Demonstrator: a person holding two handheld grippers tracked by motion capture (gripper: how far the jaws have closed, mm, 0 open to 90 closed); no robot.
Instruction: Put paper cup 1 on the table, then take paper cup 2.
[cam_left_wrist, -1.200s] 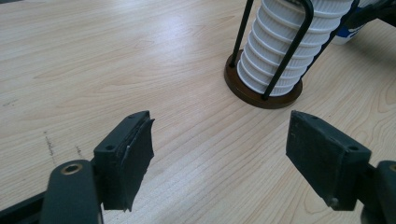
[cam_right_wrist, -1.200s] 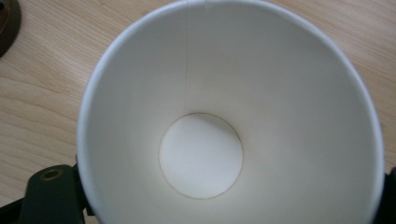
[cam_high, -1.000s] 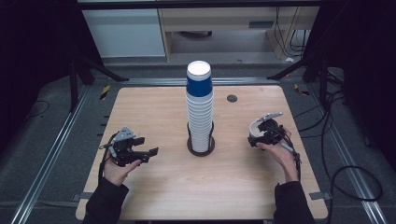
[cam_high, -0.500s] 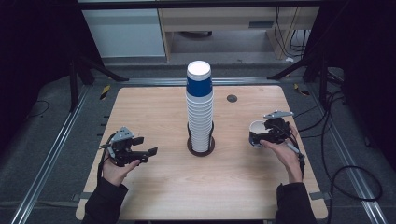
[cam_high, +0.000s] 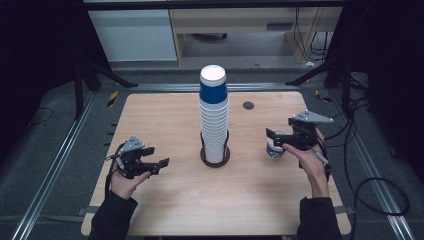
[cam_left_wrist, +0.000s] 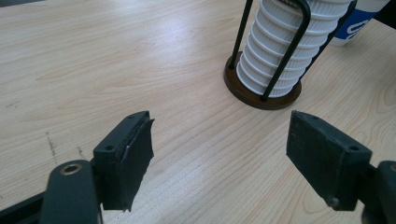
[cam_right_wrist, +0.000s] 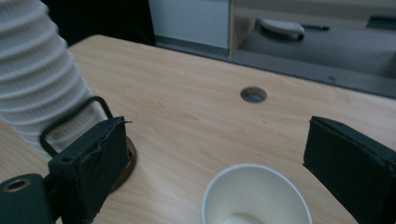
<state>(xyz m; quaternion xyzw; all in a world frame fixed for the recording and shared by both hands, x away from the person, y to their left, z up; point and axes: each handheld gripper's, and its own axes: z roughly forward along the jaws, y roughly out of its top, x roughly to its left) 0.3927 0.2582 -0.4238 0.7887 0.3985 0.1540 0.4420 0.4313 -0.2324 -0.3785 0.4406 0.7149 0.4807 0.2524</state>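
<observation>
Up comes the right gripper (cam_high: 278, 141) off the table, lifted clear since a second ago, and the paper cup (cam_high: 274, 149) that lay tipped between its jaws back then now stands upright on the wood on its own. Its jaws have just drawn in a touch after springing wide, and they stand spread with nothing pinched. From the right gripper view the cup (cam_right_wrist: 256, 196) sits just below and between the two black pads, open mouth up, white inside, neither pad touching its rim. Off beyond the gripper's left jaw rises the tall stack of cups (cam_right_wrist: 39, 88), ribbed white, standing in a black wire holder (cam_right_wrist: 77, 123) on a dark round base. Ahead of the jaws lies a small round hole in the tabletop (cam_right_wrist: 253, 94).

Over on the other side, the left gripper (cam_high: 159, 166) hasn't budged, held low over the table (cam_high: 165, 210), jaws spread wide and empty. Straight ahead of it and a little toward its right jaw stands the same stack (cam_left_wrist: 289, 46), and past that peeks the blue-and-white side of the lone cup (cam_left_wrist: 357, 23)
</observation>
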